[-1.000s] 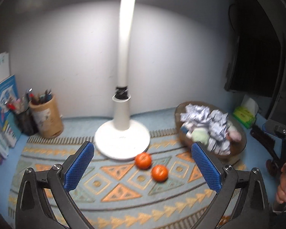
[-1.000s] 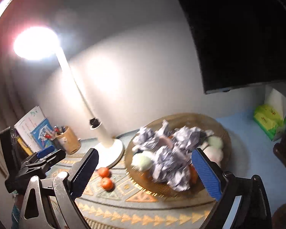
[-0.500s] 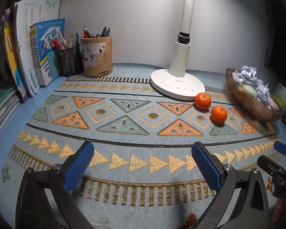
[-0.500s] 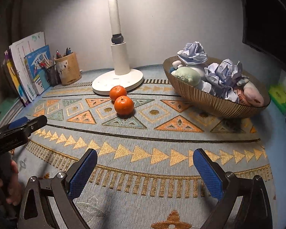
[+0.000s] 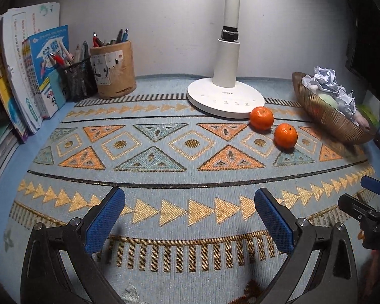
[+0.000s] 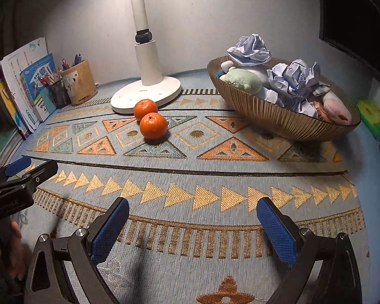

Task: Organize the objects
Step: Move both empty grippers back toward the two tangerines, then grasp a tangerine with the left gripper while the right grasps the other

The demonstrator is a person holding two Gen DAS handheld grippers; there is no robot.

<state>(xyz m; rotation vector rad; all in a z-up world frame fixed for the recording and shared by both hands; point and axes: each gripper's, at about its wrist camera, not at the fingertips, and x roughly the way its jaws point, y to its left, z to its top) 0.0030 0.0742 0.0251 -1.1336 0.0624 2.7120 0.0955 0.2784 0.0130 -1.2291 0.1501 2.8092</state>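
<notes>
My left gripper (image 5: pixel 190 217) is wide open and holds nothing. It hangs low over the near part of a blue mat (image 5: pixel 164 177) with orange and gold triangles. My right gripper (image 6: pixel 190 220) is wide open too, with nothing between its blue pads (image 6: pixel 276 230). It is over the near part of the same mat.

Two oranges sit on the mat, far from both grippers. The far orange (image 5: pixel 261 118) is just beside the round foot of a white lamp (image 5: pixel 225 98). The near orange (image 5: pixel 285 135) is just beside the first one, a bit to the right. In the right view they look like they touch.

The lamp foot has small gray writing and little button marks on it, but they are too small for me to read.

To the right of the oranges is a brown ribbed bowl (image 6: pixel 266 111). It holds crumpled paper balls (image 6: pixel 293 81) and some soft round things in green and pink.

Far on the left stands a tan pen cup (image 5: pixel 112 72) with a white sticker, and a black mesh cup (image 5: pixel 76 81) just beside it, both full of pens. Left of them, books (image 5: pixel 38 71) lean up. The blue book has big white letters on it, not in English, and I cannot read them.

A green pack (image 6: pixel 372 116) lies far right, past the bowl.
</notes>
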